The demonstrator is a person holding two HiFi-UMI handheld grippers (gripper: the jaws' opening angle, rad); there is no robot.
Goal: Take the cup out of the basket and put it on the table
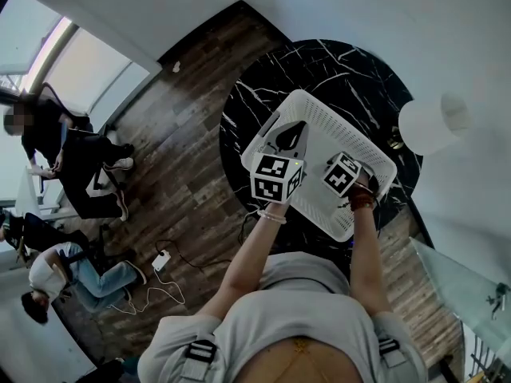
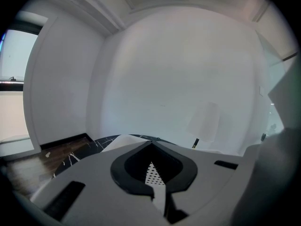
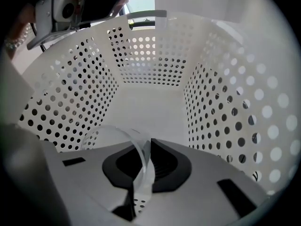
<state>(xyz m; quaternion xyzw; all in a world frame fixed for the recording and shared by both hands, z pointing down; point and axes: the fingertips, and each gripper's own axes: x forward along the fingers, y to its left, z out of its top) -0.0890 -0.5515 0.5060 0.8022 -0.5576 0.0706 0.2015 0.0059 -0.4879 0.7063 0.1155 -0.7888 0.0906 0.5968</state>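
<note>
1. The right hand-held gripper (image 3: 145, 147) points steeply down into the basket (image 3: 150, 65). Its jaws are drawn nearly together and pinch the thin clear wall of the cup (image 3: 141, 164).
2. One jaw reaches inside the cup's mouth and the other presses from outside. The rim curves away from the jaw tips to the inner jaw's side.
3. The cup's mouth faces back toward this hand-held gripper, and its long axis runs roughly along the jaws, down toward the basket floor. Its base is hidden under the jaws.
4. The cup is inside the basket, close to the perforated wall on the inner jaw's side. The bare white floor stretches ahead of the jaw tips to the far end wall.
5. The left hand-held gripper (image 2: 150, 147) sits at the basket's corner, beside the right one, pointing only slightly down. Its jaws meet at the tips, with a strip of the perforated wall standing in the hollow between them, so it appears clamped on the basket.
6. Beneath both, the basket rests on the round black marble counter (image 1: 335, 70).
7. Beyond the counter lies a wooden floor (image 1: 184, 150).
</note>
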